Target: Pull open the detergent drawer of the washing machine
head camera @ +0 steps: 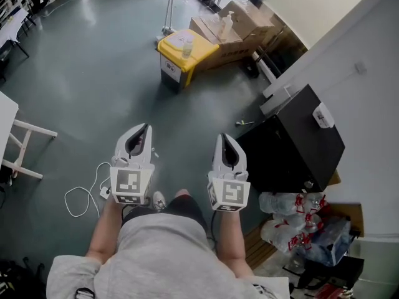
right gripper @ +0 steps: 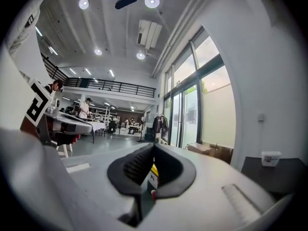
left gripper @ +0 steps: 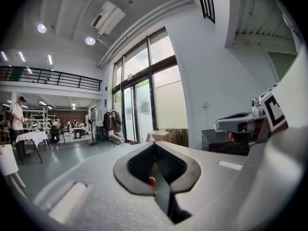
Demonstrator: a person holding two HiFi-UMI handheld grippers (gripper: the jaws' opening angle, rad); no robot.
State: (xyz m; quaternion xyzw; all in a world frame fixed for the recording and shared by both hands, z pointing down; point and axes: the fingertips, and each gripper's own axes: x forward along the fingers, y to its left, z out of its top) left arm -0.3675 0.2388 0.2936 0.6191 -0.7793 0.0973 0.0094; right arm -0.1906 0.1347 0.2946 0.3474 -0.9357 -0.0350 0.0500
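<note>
While you hold both grippers out level in front of you, side by side and apart, each one is fully closed with nothing between its jaws. On your left gripper (head camera: 144, 127), the left gripper view (left gripper: 154, 147) shows the two dark pads meeting at the tips. Your right gripper (head camera: 222, 136) looks the same in the right gripper view (right gripper: 154, 147), pinched together and empty. The yellow seen through the slit behind those pads is the far-off yellow bin (head camera: 184, 50).

To the right of your right gripper, a black box (head camera: 293, 143) stands on the floor against the white wall (head camera: 368, 86), near the gripper but not touching it. It carries a small white tag on its top. You see only its top and one plain dark side. From these views I cannot tell whether it is the washing machine, and no detergent drawer can be made out on it. The same black box sits low at the right of the left gripper view (left gripper: 222, 141).

Ahead of you, the grey floor (head camera: 93, 73) runs to the yellow bin. Cardboard boxes (head camera: 243, 18) lie just behind the bin, with a pump bottle (head camera: 224, 22) standing on them. A white cable (head camera: 84, 195) loops on the floor by your left gripper. A pack of water bottles (head camera: 292, 220) lies just below the black box.
</note>
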